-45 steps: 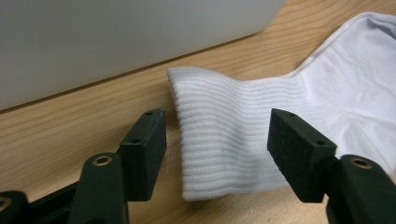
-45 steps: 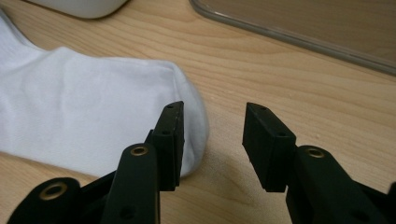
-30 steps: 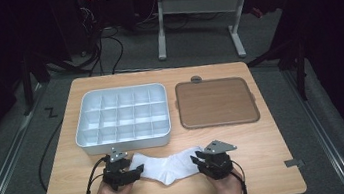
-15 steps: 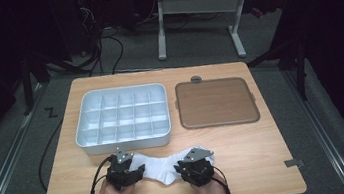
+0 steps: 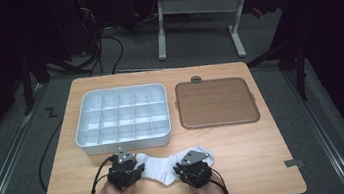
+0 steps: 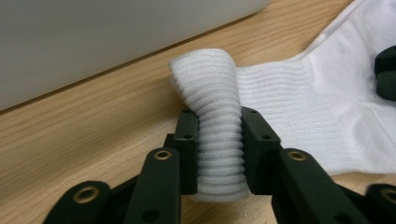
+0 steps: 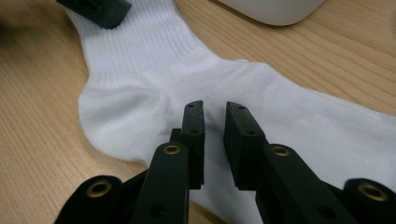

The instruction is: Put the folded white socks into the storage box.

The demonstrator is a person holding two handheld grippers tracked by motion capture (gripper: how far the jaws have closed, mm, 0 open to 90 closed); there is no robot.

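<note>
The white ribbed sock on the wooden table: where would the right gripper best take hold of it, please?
Probably at the toe end of the white ribbed sock, coming from above. The left gripper already pinches the bunched ribbed cuff, so the far end balances it. The right gripper hangs over the flat middle with its jaws a little apart; flat fabric there offers no fold to pinch.

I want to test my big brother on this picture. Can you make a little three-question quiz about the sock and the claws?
1. True or false: the left claw is pinching the ribbed cuff of the white sock.
2. The right claw is: A) clamped on the tray, B) a little open over the sock's middle, C) inside the divided bin.
3. What sits to the right of the white divided bin?

Key: 1 true. 2 B. 3 the brown tray.
</note>
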